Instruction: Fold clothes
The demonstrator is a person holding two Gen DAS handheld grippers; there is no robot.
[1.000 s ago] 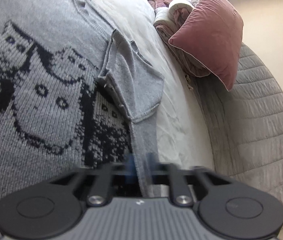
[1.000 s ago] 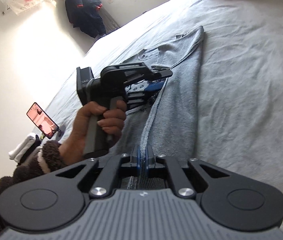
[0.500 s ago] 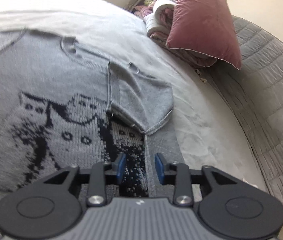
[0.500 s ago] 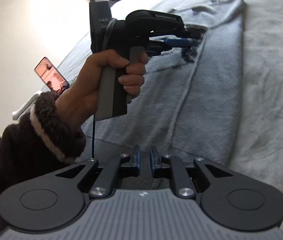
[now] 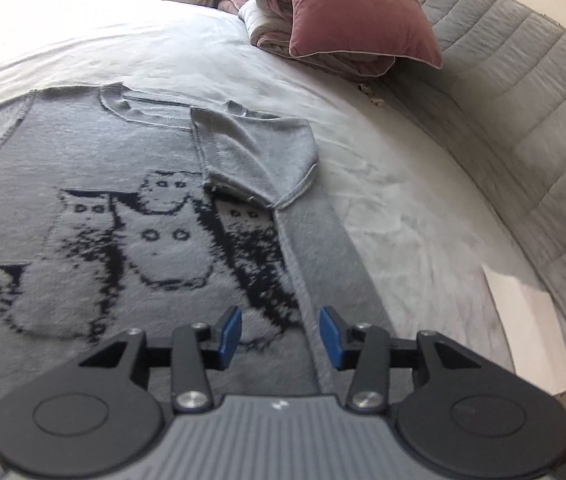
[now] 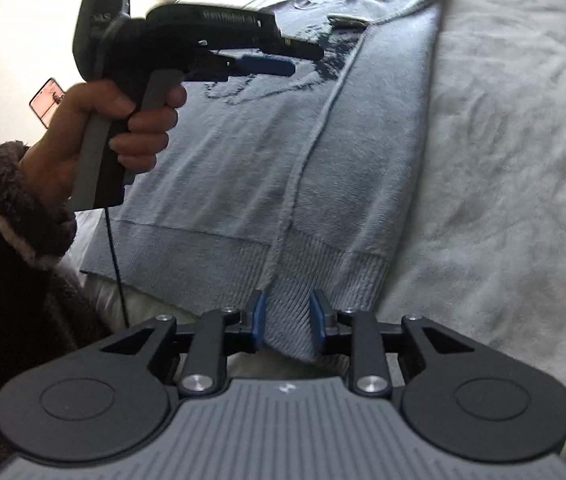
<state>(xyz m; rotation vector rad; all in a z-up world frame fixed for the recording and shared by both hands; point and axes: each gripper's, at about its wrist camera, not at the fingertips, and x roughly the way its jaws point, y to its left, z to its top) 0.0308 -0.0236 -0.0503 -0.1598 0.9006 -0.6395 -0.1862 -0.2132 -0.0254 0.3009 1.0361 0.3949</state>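
While both claws are opening, the first lengthwise fold of the grey knitted short-sleeved sweater with a dark cat pattern (image 5: pixel 131 208) is judged to be just laid: one side panel and its short sleeve (image 5: pixel 259 164) are turned inward over the front, and the doubled strip runs from the shoulder down to the ribbed hem (image 6: pixel 315 264). The sweater is spread flat on the pale grey sheet of the bed (image 5: pixel 395 208), with its collar toward the padded grey headboard (image 5: pixel 523 92) and the dusty-pink velvet cushion (image 5: pixel 359 12), and its hem at the near edge of the bed. The left claw (image 5: pixel 281 334) is released, with nothing pressed between its blue pads; it hovers above the folded edge at mid-length, and in the right wrist view it is seen held clear of the fabric by a hand (image 6: pixel 111 140) in a dark fleecy cuff. The right claw (image 6: pixel 287 322) is spread too, its pads apart at either side of the ribbed hem corner without pinching it. Next, the opposite side seam and sleeve would probably need to be grasped at shoulder and hem together and carried across to match.
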